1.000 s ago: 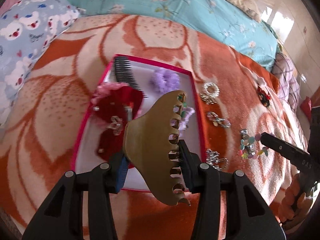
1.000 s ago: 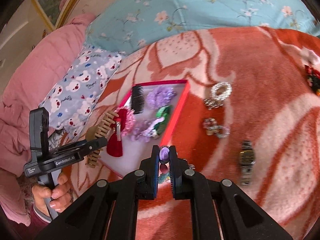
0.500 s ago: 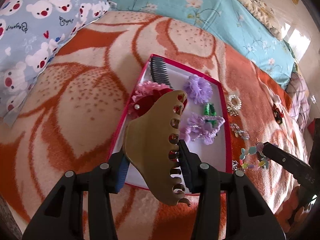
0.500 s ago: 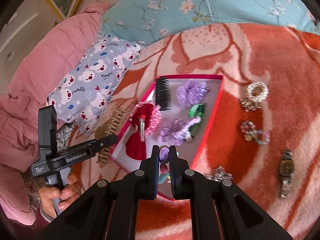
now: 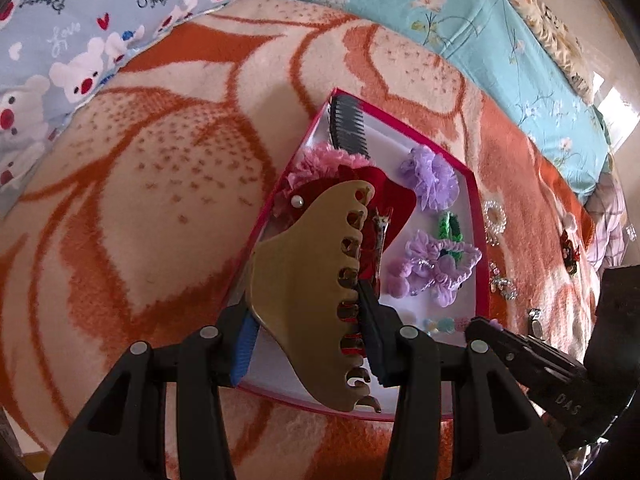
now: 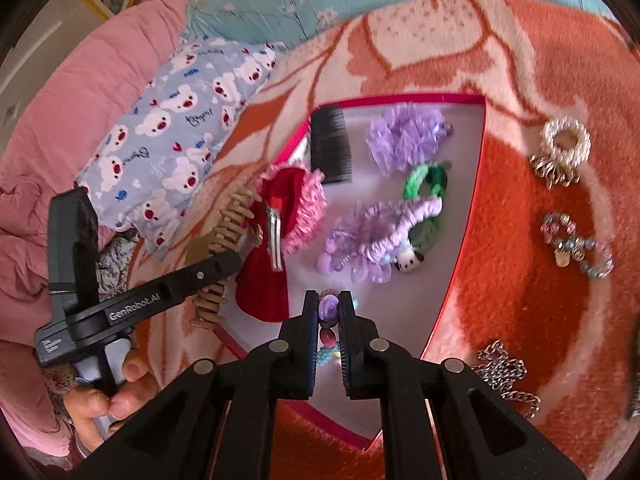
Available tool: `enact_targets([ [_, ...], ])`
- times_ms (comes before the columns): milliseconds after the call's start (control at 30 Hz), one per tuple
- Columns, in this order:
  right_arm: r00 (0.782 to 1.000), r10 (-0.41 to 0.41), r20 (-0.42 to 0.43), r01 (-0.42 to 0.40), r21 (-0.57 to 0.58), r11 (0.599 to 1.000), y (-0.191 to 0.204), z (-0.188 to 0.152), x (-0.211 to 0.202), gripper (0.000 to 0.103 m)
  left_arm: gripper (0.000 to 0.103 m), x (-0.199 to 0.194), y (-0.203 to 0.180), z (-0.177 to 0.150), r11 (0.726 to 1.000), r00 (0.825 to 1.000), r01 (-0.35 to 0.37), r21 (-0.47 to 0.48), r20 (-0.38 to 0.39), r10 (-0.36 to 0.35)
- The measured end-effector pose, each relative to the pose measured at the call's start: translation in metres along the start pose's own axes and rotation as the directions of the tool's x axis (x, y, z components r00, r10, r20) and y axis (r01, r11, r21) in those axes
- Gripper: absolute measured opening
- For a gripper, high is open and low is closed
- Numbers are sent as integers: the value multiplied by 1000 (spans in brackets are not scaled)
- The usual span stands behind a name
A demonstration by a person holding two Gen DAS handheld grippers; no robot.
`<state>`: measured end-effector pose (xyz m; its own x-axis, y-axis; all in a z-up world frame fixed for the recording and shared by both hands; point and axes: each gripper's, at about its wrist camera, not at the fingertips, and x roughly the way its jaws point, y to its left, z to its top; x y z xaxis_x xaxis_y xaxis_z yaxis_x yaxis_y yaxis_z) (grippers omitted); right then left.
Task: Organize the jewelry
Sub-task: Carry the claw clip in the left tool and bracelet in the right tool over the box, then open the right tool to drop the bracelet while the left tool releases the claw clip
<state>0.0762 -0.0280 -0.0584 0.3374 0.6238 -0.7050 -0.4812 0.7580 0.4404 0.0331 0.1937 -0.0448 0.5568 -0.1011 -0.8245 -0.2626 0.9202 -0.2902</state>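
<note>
A pink-rimmed white tray [image 5: 482,240] [image 6: 452,280] lies on the orange blanket. It holds a black comb [image 5: 348,128], purple scrunchies [image 6: 404,138], a green clip [image 6: 428,178] and a red bow [image 6: 268,240]. My left gripper [image 5: 308,332] is shut on a tan claw hair clip [image 5: 316,292], held over the tray's left edge. My right gripper [image 6: 329,312] is shut on a pastel bead bracelet [image 6: 329,307] over the tray's near part; it also shows in the left wrist view [image 5: 444,323].
On the blanket right of the tray lie a pearl scrunchie [image 6: 564,140], a beaded bracelet [image 6: 576,246] and a silver chain [image 6: 504,372]. A bear-print pillow [image 6: 172,120] and pink quilt [image 6: 48,152] lie to the left, a teal flowered sheet [image 5: 500,48] behind.
Both grippers have moved in towards the tray. The right one carried the bead bracelet from the blanket to over the tray's near part. The left still holds the claw clip.
</note>
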Motion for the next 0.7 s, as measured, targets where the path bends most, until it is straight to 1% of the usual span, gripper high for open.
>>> enact_targets([
  [233,999,-9,-39,9,0,1000,-6,-5,12,9,45,9,1,-4,1000,1000,0,17,-14,0],
  [333,999,-16,-45,16,-4,1000,-6,-6,16,9,45,12,3,-6,1000,1000,4,18,-24,-4],
  [400,999,-21,-48,21,-5,1000,-7,-7,17,13,45,13,5,-7,1000,1000,12,12,-27,-12],
  [700,998,-35,-53,34,-11,999,-9,-7,19,14,46,13,2,-6,1000,999,-5,27,-34,6],
])
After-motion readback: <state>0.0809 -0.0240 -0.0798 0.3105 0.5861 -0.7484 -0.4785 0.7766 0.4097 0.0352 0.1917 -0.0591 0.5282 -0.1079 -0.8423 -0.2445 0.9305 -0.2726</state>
